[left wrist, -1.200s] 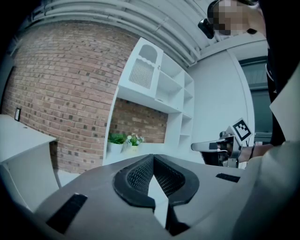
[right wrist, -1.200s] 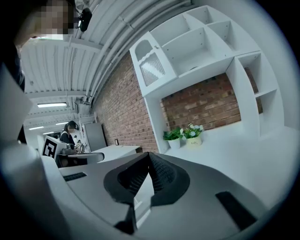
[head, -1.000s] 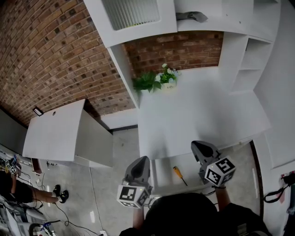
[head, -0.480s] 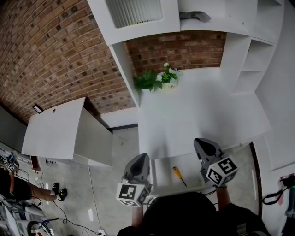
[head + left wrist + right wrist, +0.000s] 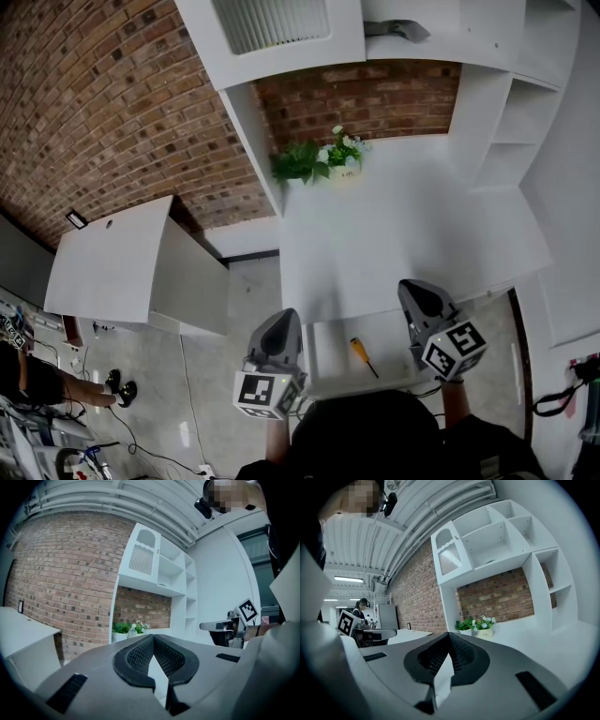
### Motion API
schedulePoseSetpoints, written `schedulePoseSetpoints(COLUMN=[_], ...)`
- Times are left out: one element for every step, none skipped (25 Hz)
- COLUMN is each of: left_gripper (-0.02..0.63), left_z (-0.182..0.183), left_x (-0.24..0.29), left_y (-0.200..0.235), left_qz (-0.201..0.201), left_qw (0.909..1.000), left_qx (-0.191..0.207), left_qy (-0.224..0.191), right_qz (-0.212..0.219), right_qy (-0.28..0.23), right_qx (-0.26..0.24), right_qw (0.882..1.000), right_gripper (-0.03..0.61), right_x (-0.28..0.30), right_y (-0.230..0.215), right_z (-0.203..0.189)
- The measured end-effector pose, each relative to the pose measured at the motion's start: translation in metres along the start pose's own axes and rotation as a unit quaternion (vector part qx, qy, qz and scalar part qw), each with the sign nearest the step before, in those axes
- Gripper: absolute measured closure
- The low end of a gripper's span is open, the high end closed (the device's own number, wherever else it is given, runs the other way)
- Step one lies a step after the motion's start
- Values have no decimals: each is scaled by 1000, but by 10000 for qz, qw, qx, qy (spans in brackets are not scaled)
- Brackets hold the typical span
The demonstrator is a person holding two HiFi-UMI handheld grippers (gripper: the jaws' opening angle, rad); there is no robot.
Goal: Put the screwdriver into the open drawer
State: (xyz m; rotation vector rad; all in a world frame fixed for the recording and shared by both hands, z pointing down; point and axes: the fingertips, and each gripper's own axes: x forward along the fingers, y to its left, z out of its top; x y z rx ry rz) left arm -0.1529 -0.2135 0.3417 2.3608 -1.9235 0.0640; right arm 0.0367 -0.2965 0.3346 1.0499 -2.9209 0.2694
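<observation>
A screwdriver [image 5: 363,355] with a yellow handle and dark shaft lies flat inside the open white drawer [image 5: 328,361] under the desk's front edge. My left gripper [image 5: 286,317] hovers just left of the drawer, shut and empty; in its own view the jaws [image 5: 153,636] meet at the tip. My right gripper [image 5: 412,285] sits above the drawer's right end, over the desk edge, also shut with nothing between its jaws [image 5: 449,633]. Both point level toward the brick wall. Neither touches the screwdriver.
The white desk [image 5: 403,225] carries small potted plants [image 5: 323,161] at its back left, under a white shelf unit [image 5: 281,37]. A low white table [image 5: 112,262] stands to the left. A person [image 5: 28,380] sits at the far lower left.
</observation>
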Motion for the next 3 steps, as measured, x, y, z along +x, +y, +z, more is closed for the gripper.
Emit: schedulePoseSetpoints(left_gripper=[605,606,604], left_z=[0,0,0], left_x=[1,1,2], left_y=[0,-1,-1], left_qz=[15,35,57], left_qw=[10000,10000,10000], left_qx=[-1,-3,-5], left_qy=[-4,-8,-12], right_qz=[-10,-22,-36], right_qy=[-3,-5,-6], right_qx=[-17,-29,-40], right_qw=[10000,10000,10000], right_gripper=[563,563,563], right_x=[0,-1,-1], right_y=[-1,-3,-4], right_z=[0,0,0])
